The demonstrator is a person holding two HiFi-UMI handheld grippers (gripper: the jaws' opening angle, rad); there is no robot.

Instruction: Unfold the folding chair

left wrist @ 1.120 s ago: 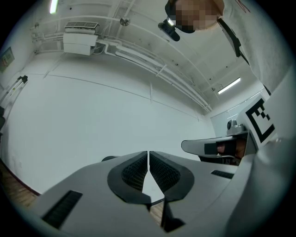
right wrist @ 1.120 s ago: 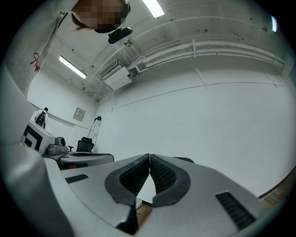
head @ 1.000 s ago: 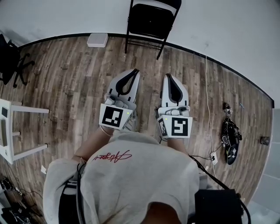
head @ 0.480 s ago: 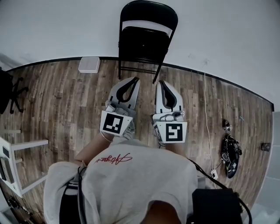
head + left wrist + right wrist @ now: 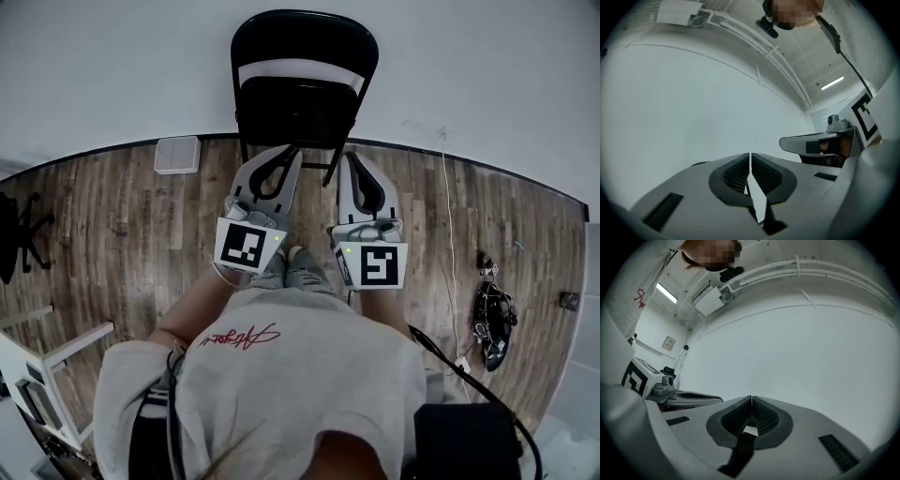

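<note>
The pale grey plastic right gripper (image 5: 750,400) sat at 6 o'clock. Its two jaws were pressed together at the tips, with nothing between them. The dark, bumpy rubber pads (image 5: 767,417) met along one thin line. A plain white wall (image 5: 797,348) filled the middle and the side from 12 to 5 o'clock. Thin white pipes (image 5: 811,266) ran along the top of it at 1 o'clock. At 9 o'clock the grey left gripper (image 5: 715,398) poked in from the side, with its black-and-white marker cube (image 5: 633,377) near the edge. A long bright ceiling light (image 5: 666,293) glowed at 10 o'clock. A small framed sign (image 5: 669,343) hung on the far wall below it.
</note>
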